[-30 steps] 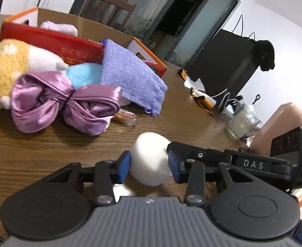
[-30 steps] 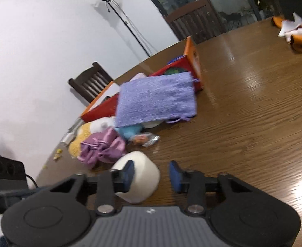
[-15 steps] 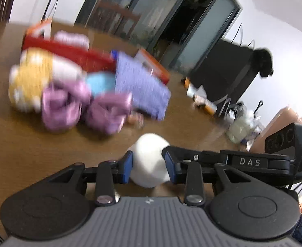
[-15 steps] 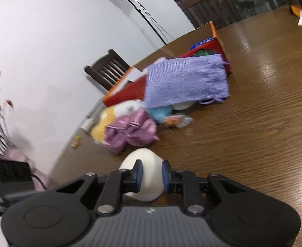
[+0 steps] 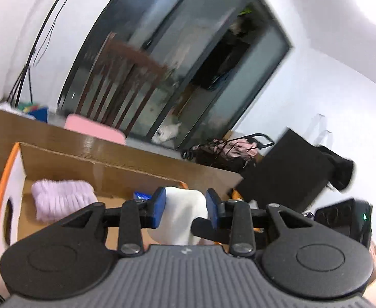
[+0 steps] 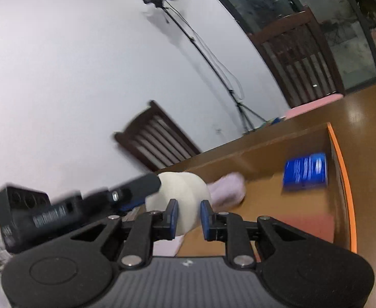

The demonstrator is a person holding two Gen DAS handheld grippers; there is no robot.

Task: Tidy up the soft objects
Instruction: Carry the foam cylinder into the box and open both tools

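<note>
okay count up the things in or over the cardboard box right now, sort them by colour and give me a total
White: 1, the white soft lump pinched by both the left hand-held gripper and the right hand-held gripper
Lilac: 1, the fuzzy lilac piece
Blue: 1, the blue packet
Total: 3

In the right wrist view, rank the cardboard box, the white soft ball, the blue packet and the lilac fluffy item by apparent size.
1. cardboard box, clearly largest.
2. white soft ball, though it sits nearest the camera, which inflates it.
3. and 4. blue packet and lilac fluffy item: look alike, the latter partly hidden, so unranked.
</note>
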